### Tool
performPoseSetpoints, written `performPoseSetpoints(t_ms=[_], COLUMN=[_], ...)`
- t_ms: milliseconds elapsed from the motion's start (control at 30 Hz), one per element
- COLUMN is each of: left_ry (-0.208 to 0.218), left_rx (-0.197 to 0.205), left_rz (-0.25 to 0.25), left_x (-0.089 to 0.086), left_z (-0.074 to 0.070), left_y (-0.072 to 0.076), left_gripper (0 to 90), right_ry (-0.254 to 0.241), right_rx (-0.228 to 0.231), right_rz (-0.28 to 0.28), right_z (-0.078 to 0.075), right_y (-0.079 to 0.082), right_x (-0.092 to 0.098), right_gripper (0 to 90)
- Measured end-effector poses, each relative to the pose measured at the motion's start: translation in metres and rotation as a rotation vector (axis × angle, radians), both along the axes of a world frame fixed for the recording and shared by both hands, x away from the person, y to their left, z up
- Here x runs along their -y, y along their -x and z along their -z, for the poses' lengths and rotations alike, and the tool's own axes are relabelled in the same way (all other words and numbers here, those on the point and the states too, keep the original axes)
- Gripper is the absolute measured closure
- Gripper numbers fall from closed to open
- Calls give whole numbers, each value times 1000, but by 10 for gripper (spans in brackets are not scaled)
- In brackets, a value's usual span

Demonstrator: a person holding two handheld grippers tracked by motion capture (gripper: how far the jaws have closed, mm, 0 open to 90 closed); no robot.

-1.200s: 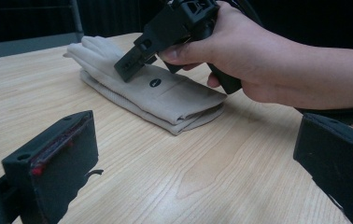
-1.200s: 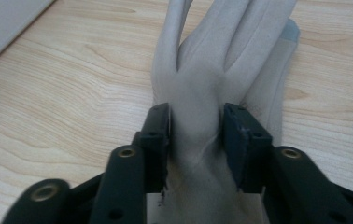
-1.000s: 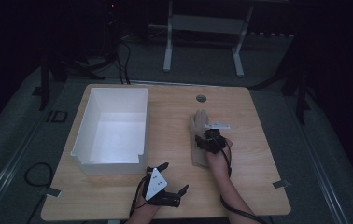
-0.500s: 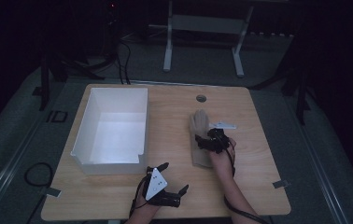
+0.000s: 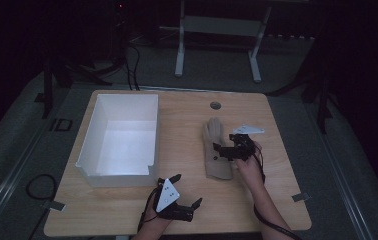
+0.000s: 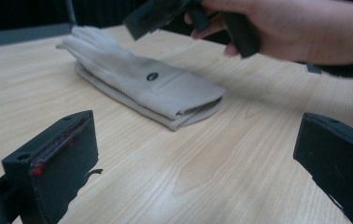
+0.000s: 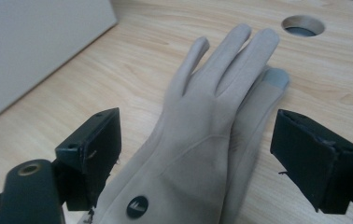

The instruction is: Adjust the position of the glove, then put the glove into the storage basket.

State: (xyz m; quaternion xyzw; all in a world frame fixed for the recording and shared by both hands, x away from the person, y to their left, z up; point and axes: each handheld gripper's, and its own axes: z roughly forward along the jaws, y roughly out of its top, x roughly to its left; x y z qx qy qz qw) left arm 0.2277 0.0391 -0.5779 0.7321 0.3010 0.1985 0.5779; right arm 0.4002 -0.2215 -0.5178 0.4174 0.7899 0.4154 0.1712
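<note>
A dark room surrounds the pale wooden desk (image 5: 187,200), with a metal stand on the floor beyond its far edge. A white box (image 5: 119,140) fills the left half of the desk, one side running close to the left edge; a round cable hole (image 5: 215,105) sits near the far edge. Bare wood lies open between the box and the beige gloves (image 5: 216,147), and along the near edge.

The gloves lie flat, one stacked on the other, right of the desk's middle, fingers toward the far edge and cuffs toward the near edge. The right tool (image 5: 225,150) hangs just over them near the cuff; its jaws have just been opening and stand released, the gloves under the gap, pads not pressing. The left tool (image 5: 186,191) rests by the near edge, well apart from the gloves, jaws wide and holding nothing
</note>
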Motion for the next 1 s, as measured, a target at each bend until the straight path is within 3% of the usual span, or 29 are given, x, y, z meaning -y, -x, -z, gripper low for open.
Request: performPoseSetpoints(t_ms=[67, 100, 133, 267, 400, 433, 467, 533, 600, 700, 800, 867, 933, 1000], left_ry=[-13, -53, -62, -202, -283, -294, -300, -355, -360, -348, -401, -419, -411, -373], left_rx=[-17, -21, -21, 16, -13, -29, -24, 43, 53, 36, 48, 54, 40, 36], left_rz=[14, 43, 48, 74, 104, 141, 163, 163, 178, 198, 248, 268, 278, 292], left_x=[2, 5, 7, 21, 29, 31, 33, 38, 42, 46, 49, 51, 53, 54], left_z=[0, -1, -1, -3, -7, -10, -12, -15, -18, -25, -31, -34, -37, -39], left_y=[-1, -3, -3, -6, -13, -16, -17, -18, -22, -34, -46, -52, -60, -67], left_gripper=[2, 2, 2, 2, 3, 3, 2, 3, 2, 3, 8, 68, 76, 109], right_ry=[2, 3, -8, -26, -42, -44, -42, -49, -64, -72, -75, -80, -71, -71], right_rx=[-18, -19, -36, -35, -19, -20, -12, -15, -19, -23, -32, -48, -52, -59], right_rz=[-9, -9, -11, -7, -11, -15, -10, -11, -7, 1, 3, 4, 9, 6], right_z=[-3, -4, -7, -12, -16, -16, -16, -15, -15, -15, -14, -13, -11, -9], right_y=[0, -1, -2, -3, -4, -5, -6, -9, -12, -18, -25, -30, -35, -39], right_x=[4, 6, 9, 14, 19, 20, 21, 22, 22, 21, 18, 16, 12, 8], right_gripper=[167, 159, 150, 121, 108, 108, 113, 130, 135, 148, 157, 171, 177, 177])
